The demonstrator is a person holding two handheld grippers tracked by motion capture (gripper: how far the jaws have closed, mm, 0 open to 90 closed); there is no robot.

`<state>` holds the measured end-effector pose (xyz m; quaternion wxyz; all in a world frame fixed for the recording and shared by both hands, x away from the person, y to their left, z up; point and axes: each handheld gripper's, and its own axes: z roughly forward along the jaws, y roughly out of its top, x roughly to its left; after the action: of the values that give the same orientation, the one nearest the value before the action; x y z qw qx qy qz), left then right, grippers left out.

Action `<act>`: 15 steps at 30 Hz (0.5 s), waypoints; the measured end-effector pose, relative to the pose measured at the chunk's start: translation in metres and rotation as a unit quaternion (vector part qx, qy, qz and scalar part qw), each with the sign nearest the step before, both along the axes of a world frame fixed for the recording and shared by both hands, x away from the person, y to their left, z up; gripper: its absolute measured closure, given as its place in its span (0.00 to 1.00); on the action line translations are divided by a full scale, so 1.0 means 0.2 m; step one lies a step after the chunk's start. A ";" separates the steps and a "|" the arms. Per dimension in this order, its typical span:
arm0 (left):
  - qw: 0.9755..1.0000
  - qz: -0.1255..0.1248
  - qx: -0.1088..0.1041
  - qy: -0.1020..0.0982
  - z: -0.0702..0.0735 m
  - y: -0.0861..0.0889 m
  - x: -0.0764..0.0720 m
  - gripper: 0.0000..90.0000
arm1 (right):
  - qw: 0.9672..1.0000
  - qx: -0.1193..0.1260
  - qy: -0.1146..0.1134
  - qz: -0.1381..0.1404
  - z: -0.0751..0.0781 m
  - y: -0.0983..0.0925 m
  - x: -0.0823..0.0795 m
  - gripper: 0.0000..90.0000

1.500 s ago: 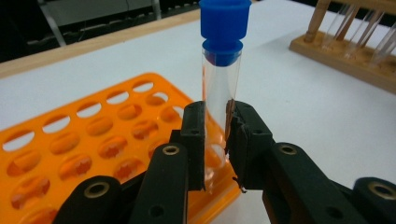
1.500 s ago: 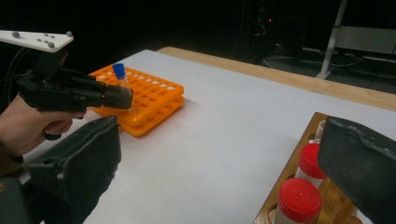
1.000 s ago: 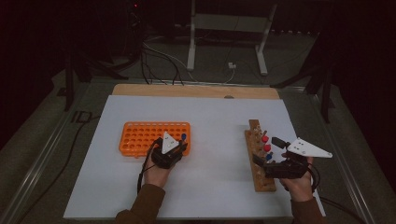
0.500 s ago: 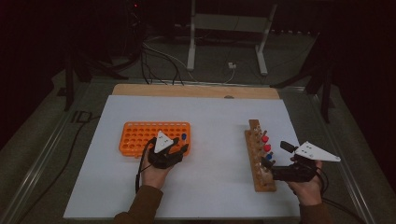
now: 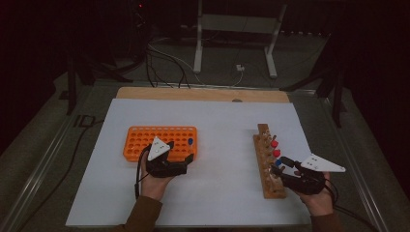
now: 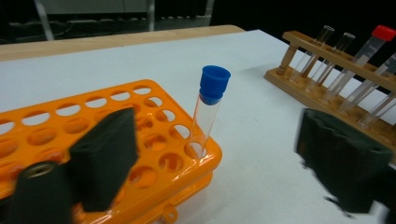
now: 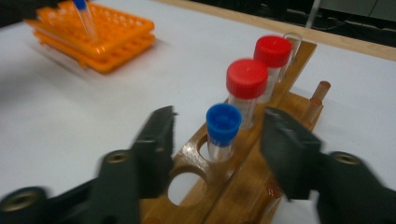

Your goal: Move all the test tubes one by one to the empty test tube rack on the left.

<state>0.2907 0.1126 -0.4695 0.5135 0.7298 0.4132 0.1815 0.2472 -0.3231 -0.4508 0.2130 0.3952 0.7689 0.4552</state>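
Blue-capped tube [image 6: 208, 109] is standing in a corner hole of the orange rack [image 6: 154, 144], slightly tilted, nothing touching it. My left gripper [image 6: 219, 163] has just been opening: jaws stand wide either side with the tube clear between them, so I read that as a finished drop-off. In the high view that left gripper [image 5: 167, 164] sits at the rack's [image 5: 140, 140] near edge, palm up under it, jaws pointing at the rack.

Next tube [image 7: 223, 130], also blue-capped, is upright in the wooden stand [image 7: 243, 163], in front of two red-capped tubes [image 7: 246, 91]. My right gripper [image 7: 217, 140] has just been closing: jaws flank the cap, not yet pressing on it, gaps both sides. Probably the next pick. The right hand [image 5: 314, 195] is at the stand's [image 5: 265, 159] near end, gripper roughly level, aimed across the stand.
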 end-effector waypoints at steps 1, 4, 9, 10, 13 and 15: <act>1.000 0.001 0.002 0.000 0.00 0.00 -0.01 0.03 | 1.000 -0.005 0.000 0.002 0.00 0.00 0.00 0.65; 1.000 -0.003 0.007 -0.006 0.01 0.01 -0.03 0.01 | 1.000 -0.017 -0.004 0.005 -0.01 0.02 0.01 0.82; 1.000 -0.001 0.008 -0.009 0.02 0.03 -0.05 0.01 | 1.000 -0.021 -0.006 0.008 -0.02 0.03 0.01 0.84; 1.000 0.001 0.007 -0.009 0.02 0.04 -0.05 0.01 | 1.000 -0.025 -0.008 0.008 -0.02 0.03 0.02 0.84; 1.000 0.004 0.006 -0.008 0.01 0.05 -0.06 0.01 | 0.999 -0.030 -0.012 0.006 -0.02 0.04 0.02 0.84; 1.000 0.003 0.008 -0.006 0.01 0.06 -0.06 0.01 | 0.999 -0.034 -0.013 0.004 -0.02 0.05 0.02 0.84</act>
<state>0.2783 0.1240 -0.4672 0.5099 0.7311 0.4112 0.1909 0.2514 -0.3128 -0.4558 0.2342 0.3794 0.7825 0.4348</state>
